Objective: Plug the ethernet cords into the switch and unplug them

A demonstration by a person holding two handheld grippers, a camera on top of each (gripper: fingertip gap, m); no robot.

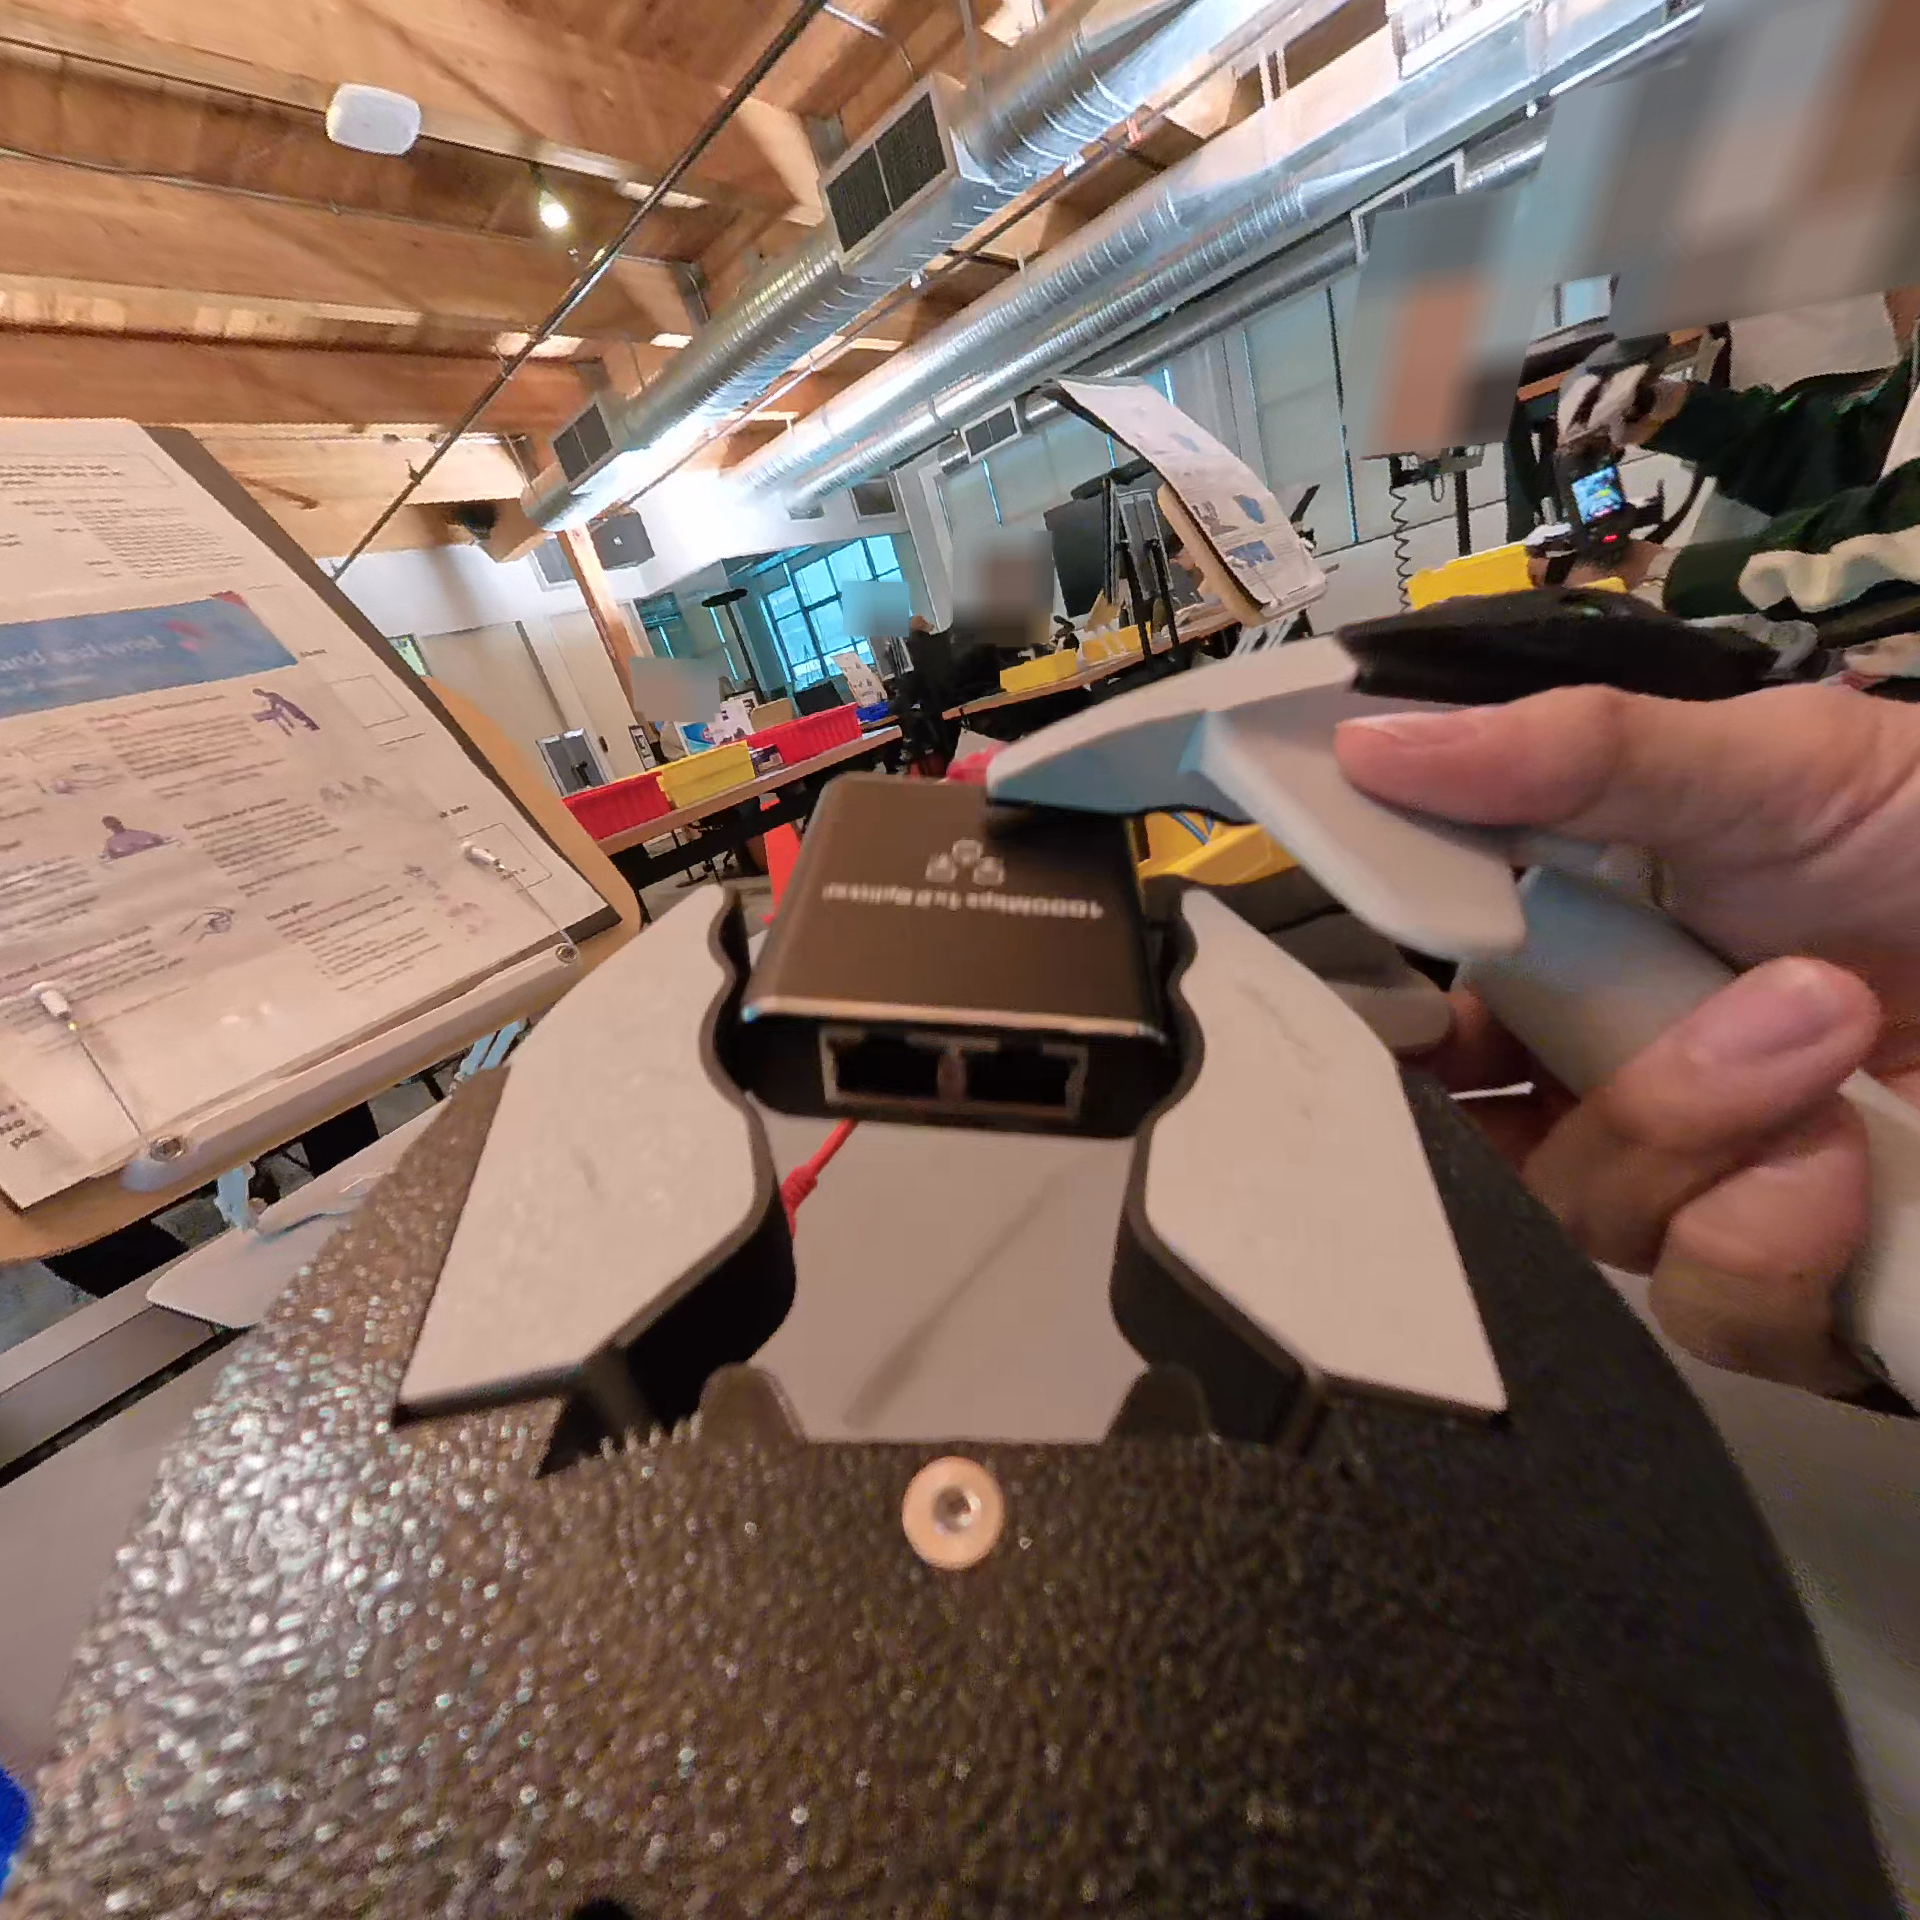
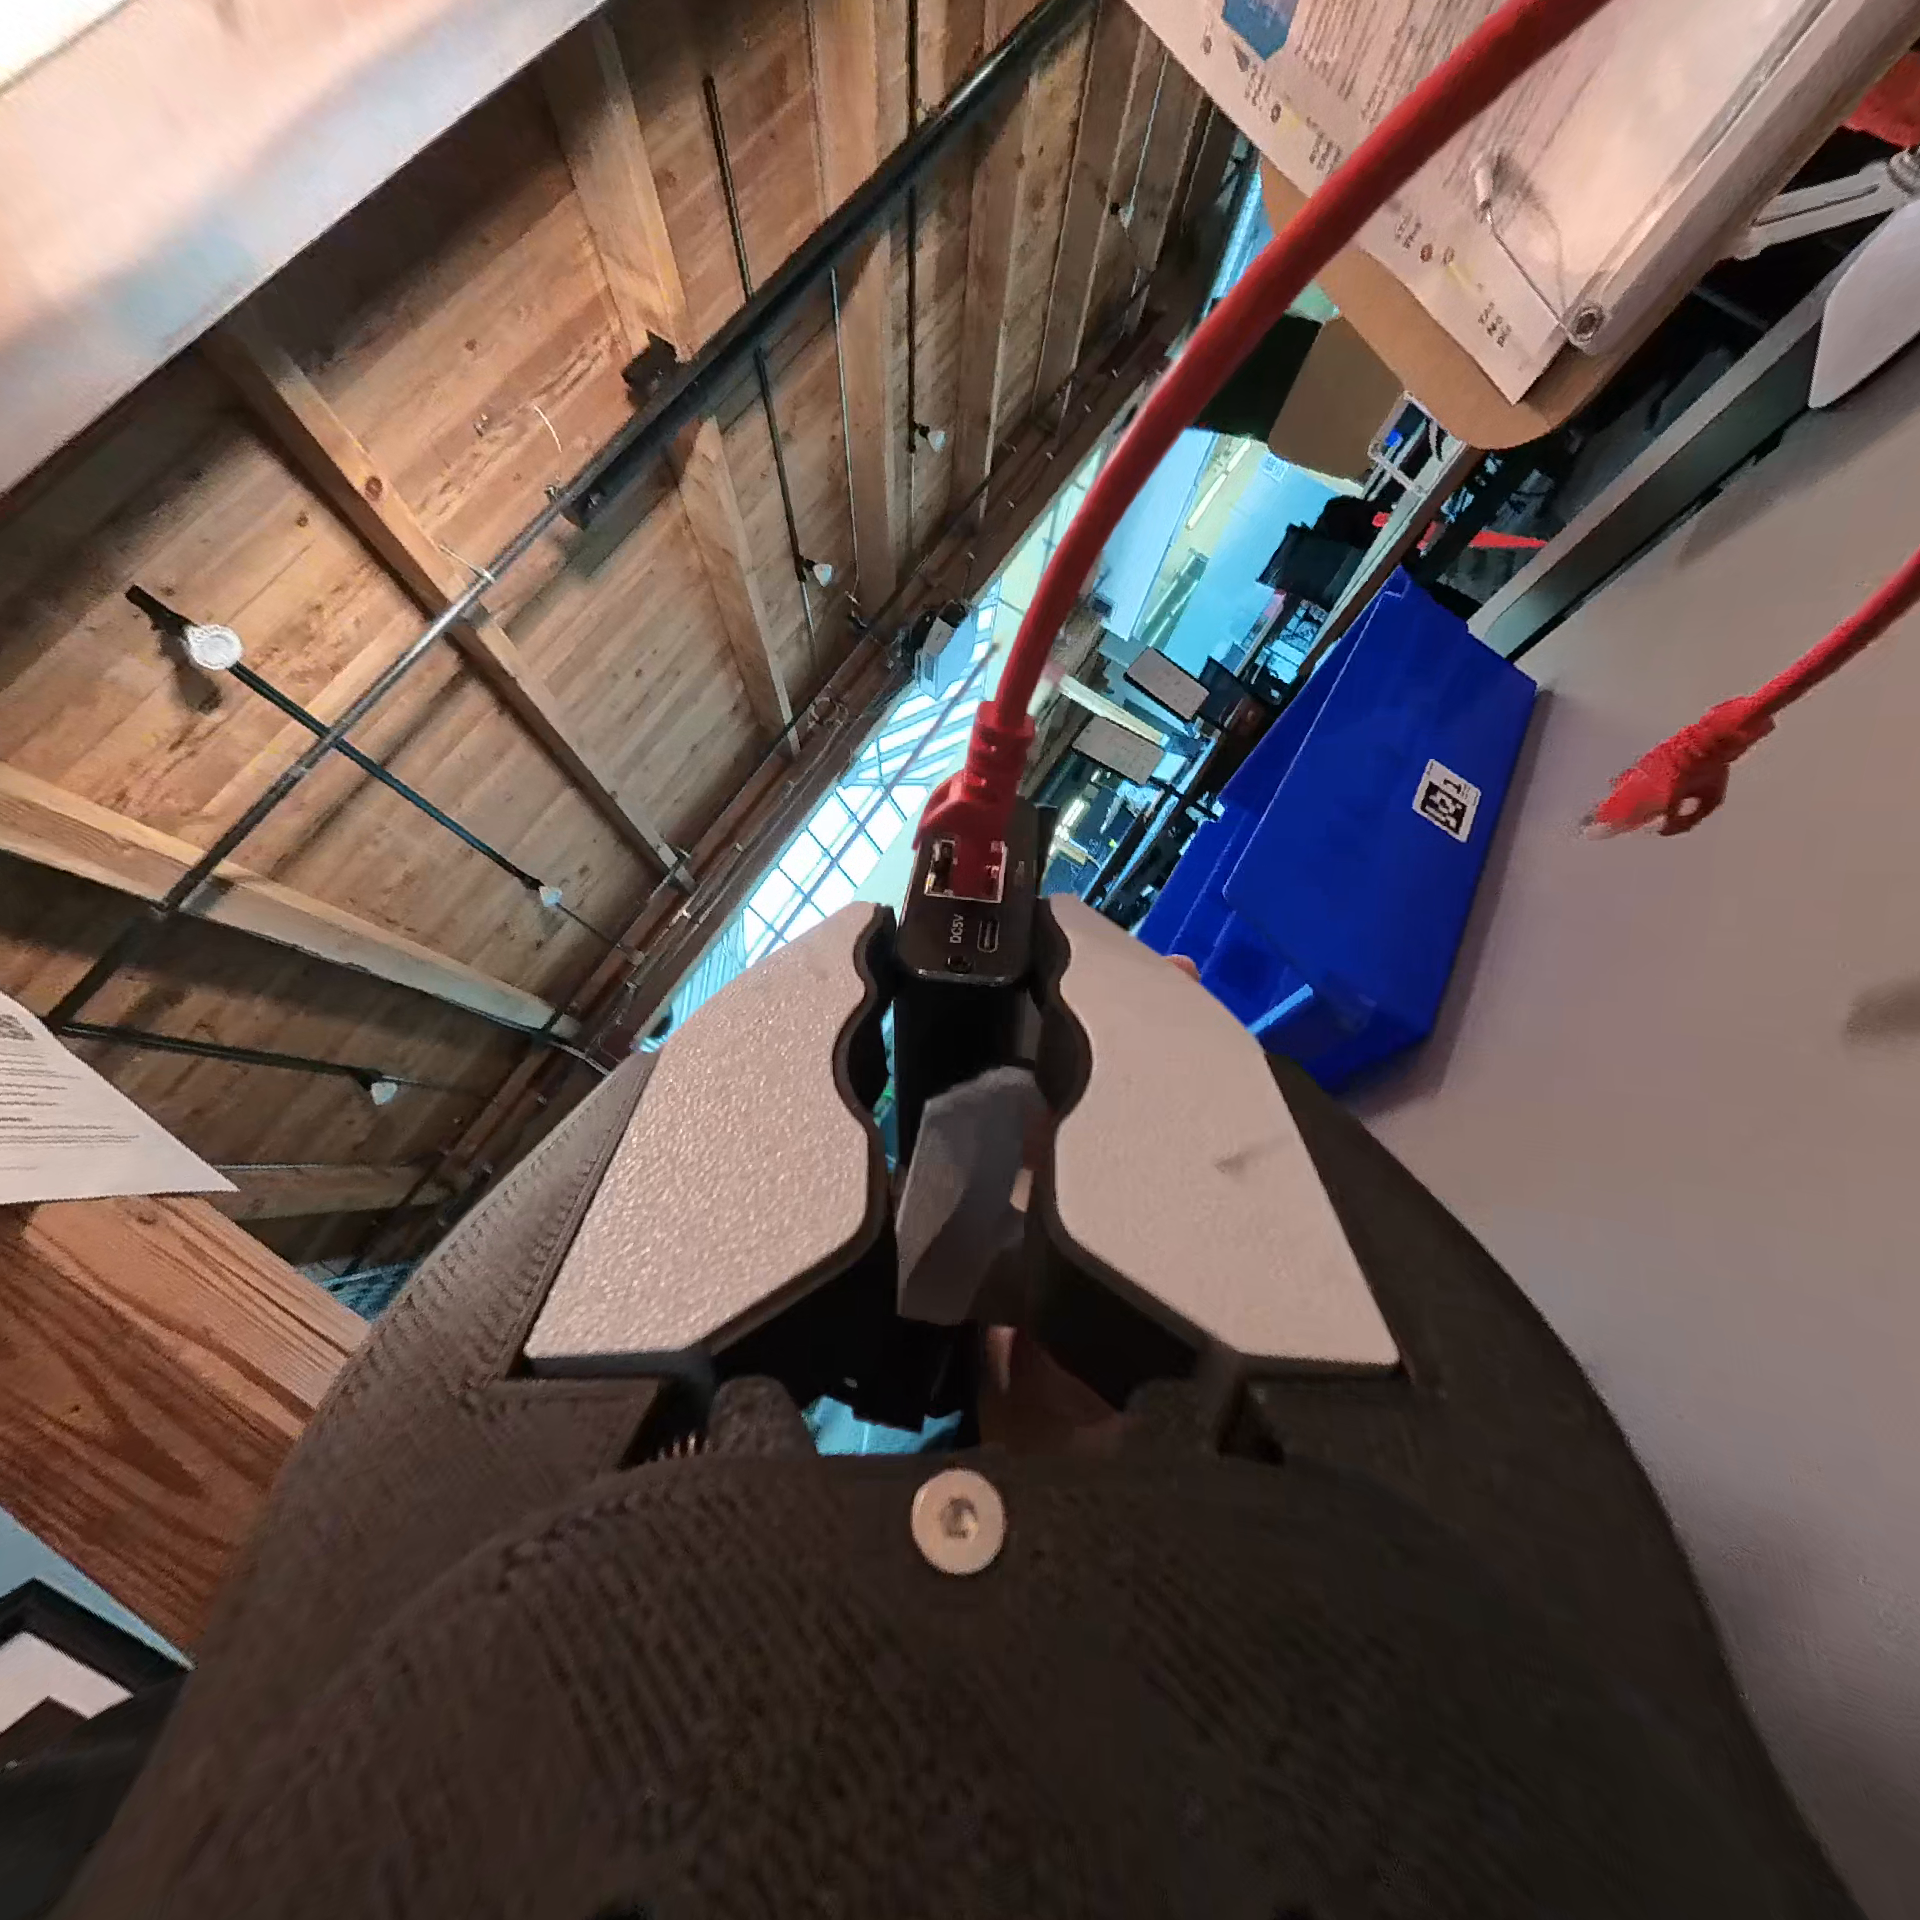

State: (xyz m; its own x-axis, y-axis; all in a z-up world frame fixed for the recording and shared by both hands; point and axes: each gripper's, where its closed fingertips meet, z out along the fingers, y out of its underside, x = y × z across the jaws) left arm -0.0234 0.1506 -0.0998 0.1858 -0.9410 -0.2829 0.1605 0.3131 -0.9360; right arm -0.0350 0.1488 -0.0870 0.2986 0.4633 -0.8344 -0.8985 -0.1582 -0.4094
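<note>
A small black switch (image 1: 935,914) is held up in the air between both grippers. My left gripper (image 1: 956,925) is shut on its sides; two empty ports (image 1: 954,1070) face this camera. My right gripper (image 2: 966,966) is shut on the switch (image 2: 961,997) from the other way; one of its grey fingers (image 1: 1091,769) lies on the switch's top in the left wrist view. A red ethernet cord (image 2: 1049,623) is plugged into the port at the far end (image 2: 971,831). A second red cord's loose plug (image 2: 1673,779) hangs free over the table. A piece of red cord (image 1: 821,1164) shows under the switch.
A hand (image 1: 1662,935) holds the right gripper's handle. An instruction board on a stand (image 1: 208,779) is close on the left and overhead in the right wrist view (image 2: 1558,156). A blue bin (image 2: 1351,831) stands on the grey table (image 2: 1714,1195). People and coloured bins are far behind.
</note>
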